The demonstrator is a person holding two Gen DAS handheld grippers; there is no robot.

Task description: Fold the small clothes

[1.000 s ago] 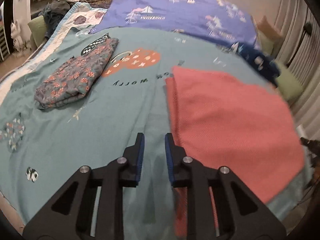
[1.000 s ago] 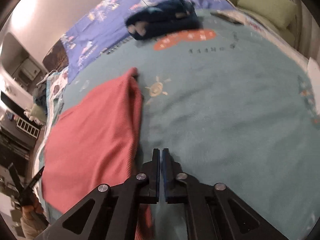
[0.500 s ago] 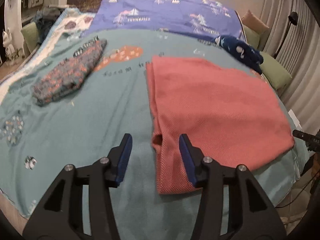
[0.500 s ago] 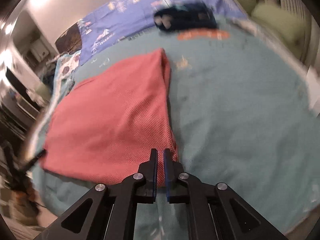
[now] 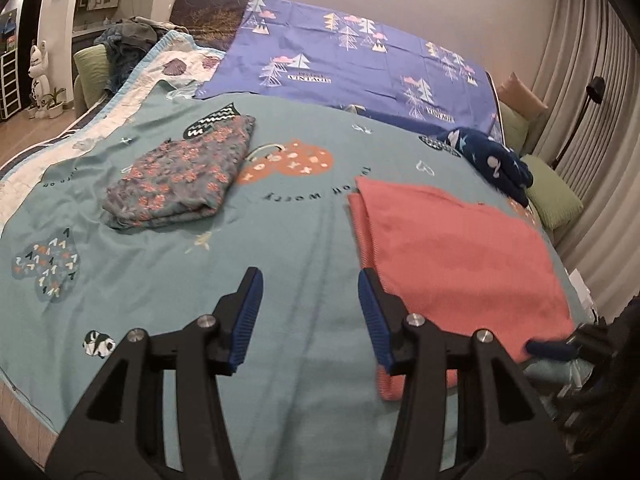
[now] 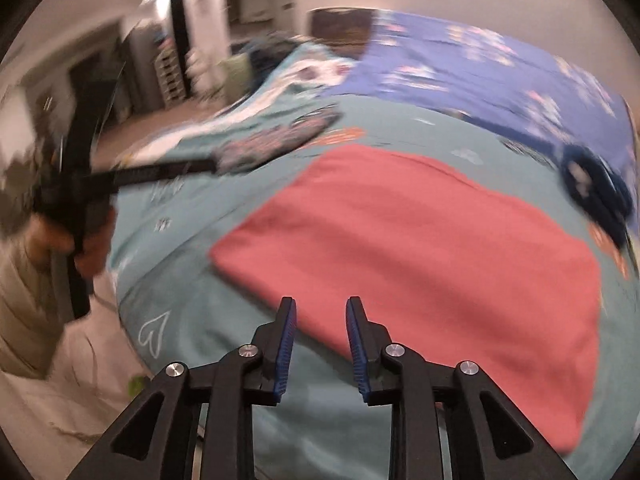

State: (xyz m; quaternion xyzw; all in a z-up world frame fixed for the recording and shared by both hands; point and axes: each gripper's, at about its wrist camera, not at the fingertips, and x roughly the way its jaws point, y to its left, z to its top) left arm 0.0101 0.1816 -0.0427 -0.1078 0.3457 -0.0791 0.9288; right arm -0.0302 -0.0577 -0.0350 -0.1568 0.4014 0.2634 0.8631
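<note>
A coral-red garment [image 5: 460, 248] lies flat on the teal bedspread [image 5: 168, 280], folded into a rectangle; it also shows in the right wrist view [image 6: 420, 248]. My left gripper [image 5: 310, 304] is open and empty, above the bedspread just left of the garment's near left edge. My right gripper [image 6: 320, 320] is open and empty, above the garment's near edge. The right wrist view is blurred by motion, and the left gripper [image 6: 160, 172] shows in it at the left, held in a hand.
A folded floral garment [image 5: 184, 172] lies at the left of the bed. A dark blue patterned garment [image 5: 492, 160] lies at the far right. A purple sheet [image 5: 352, 64] covers the head of the bed. Green cushions [image 5: 554, 196] sit beside curtains at the right.
Both grippers opened; the right one was shut half a second ago. The left drew back from the garment's left edge. The right swung around to the garment's near edge.
</note>
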